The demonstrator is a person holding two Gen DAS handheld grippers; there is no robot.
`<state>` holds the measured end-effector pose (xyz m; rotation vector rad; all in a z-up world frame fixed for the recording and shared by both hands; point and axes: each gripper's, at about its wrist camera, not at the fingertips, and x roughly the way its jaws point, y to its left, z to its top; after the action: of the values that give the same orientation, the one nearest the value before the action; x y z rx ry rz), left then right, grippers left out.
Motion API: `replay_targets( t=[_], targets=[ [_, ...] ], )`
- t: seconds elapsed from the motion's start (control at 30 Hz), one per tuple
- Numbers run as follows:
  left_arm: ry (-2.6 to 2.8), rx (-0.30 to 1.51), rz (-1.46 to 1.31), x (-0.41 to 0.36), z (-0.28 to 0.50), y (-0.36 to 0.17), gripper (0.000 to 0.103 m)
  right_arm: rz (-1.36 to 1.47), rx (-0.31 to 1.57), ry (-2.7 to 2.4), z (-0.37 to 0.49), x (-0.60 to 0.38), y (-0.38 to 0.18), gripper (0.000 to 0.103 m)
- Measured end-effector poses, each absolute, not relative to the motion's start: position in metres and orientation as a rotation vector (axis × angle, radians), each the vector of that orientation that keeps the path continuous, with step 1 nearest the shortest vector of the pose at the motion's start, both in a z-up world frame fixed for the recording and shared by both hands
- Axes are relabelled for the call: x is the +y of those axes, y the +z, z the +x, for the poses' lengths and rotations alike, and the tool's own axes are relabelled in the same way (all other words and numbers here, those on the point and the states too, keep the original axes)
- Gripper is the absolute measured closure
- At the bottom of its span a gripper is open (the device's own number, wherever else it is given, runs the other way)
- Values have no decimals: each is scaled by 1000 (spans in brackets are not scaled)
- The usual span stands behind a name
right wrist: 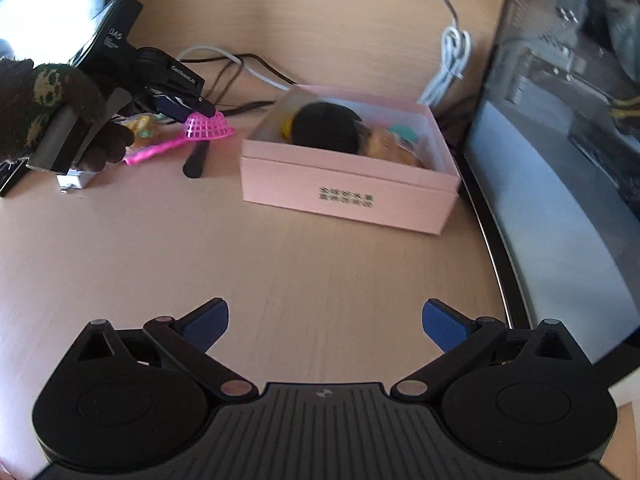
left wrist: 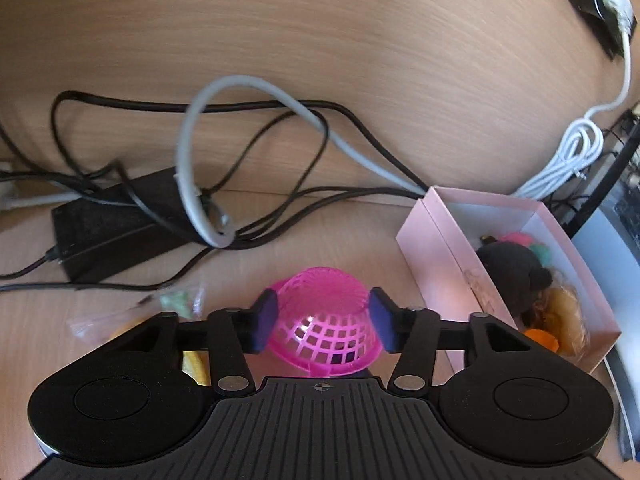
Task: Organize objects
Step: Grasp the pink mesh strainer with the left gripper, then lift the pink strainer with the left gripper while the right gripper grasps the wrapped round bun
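The pink mesh strainer point(left wrist: 324, 316) sits between the fingers of the left gripper point(left wrist: 323, 322), its bowl inverted with the domed bottom pointing away from the camera and the flared rim toward the gripper body. In the right wrist view the same strainer point(right wrist: 208, 126) appears raised off the worktop point(right wrist: 280, 264), with a pink handle running back and down toward the gloved hand point(right wrist: 44, 96); its long axis therefore lies roughly along the fingers. The two blue pads point(left wrist: 266, 318) stand at either flank of the bowl, partly closed. Contact looks likely but cannot be confirmed from the left wrist view alone.

The pink box point(left wrist: 516, 276) lies to the right of the left fingers, close by, open-topped and already holding a black fuzzy item point(left wrist: 512, 272) and several coloured pieces. Judged next move: a short carry rightward over the near wall.

The right gripper point(right wrist: 325, 322) hangs well apart from the strainer, fingers spread wide and holding nothing; the box lies ahead of it. The left is clearly the nearer.

Cables point(left wrist: 240, 140) and a black power brick point(left wrist: 116, 224) lie beyond the left fingers, outside the likely path.
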<state>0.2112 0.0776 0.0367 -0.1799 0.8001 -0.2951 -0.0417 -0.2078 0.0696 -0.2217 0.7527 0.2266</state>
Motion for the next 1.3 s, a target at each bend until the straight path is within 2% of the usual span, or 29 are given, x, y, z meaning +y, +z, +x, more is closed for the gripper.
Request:
replay_targets(
  t=[0.13,0.23,0.37,0.77,1.2,1.27,1.3],
  targets=[
    [-288,854,-98,61,213,27,34,-224,772,234,-42,-209,66,0],
    [-263,831,-54,54,206,28,37,-241,775,251,-43,-204,64,0],
    [-235,843,-134,64,188,33,38,-271,754,280,-48,-196,66,0],
    [-151,831,-343,127,9,65,40,-254,716,418,-34,-157,72,0],
    [180,792,-489,242,-117,77,40,-247,711,694,29,3,83,0],
    [195,778,-496,254,-131,82,40,-236,708,676,41,30,81,13],
    [207,773,-501,260,-138,84,40,-243,704,663,48,41,80,16]
  ],
)
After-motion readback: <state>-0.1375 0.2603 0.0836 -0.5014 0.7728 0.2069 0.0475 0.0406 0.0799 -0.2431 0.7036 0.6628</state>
